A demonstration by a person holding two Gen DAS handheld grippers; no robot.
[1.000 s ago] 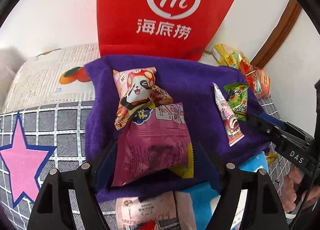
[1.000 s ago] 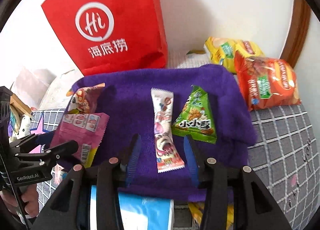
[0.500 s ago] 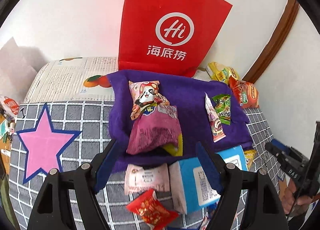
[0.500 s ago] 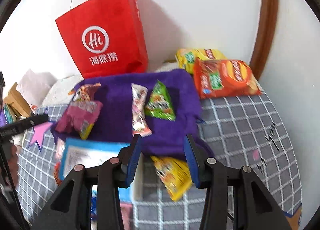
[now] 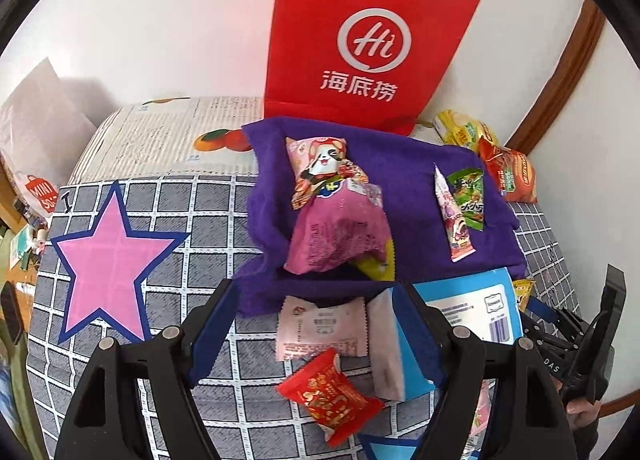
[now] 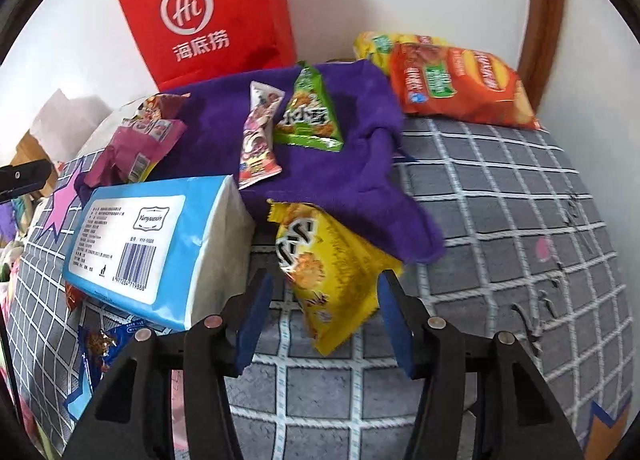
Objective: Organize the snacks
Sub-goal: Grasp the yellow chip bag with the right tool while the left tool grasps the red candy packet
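Observation:
In the left wrist view my left gripper (image 5: 312,300) stands open above the quilt, just short of the purple towel (image 5: 404,180). A pale pink packet (image 5: 320,328) and a red packet (image 5: 328,392) lie under its gap, untouched. On the towel lie a magenta packet (image 5: 340,236), a panda packet (image 5: 320,164), a stick packet (image 5: 452,216) and a green packet (image 5: 468,196). In the right wrist view my right gripper (image 6: 324,284) has its jaws opening on either side of a yellow triangular packet (image 6: 324,268) on the quilt. The pads do not press it.
A blue tissue pack (image 6: 140,236) lies left of the yellow packet, half on the towel (image 6: 360,108). A red paper bag (image 5: 372,40) stands against the wall behind. Orange (image 6: 460,88) and yellow (image 6: 380,44) chip bags sit at the back right. Grey checked quilt (image 6: 500,200) lies to the right.
Both grippers have drawn back from the towel. The right one dropped toward the yellow packet and its jaws widened. The left one now hangs over the pale pink and red packets.

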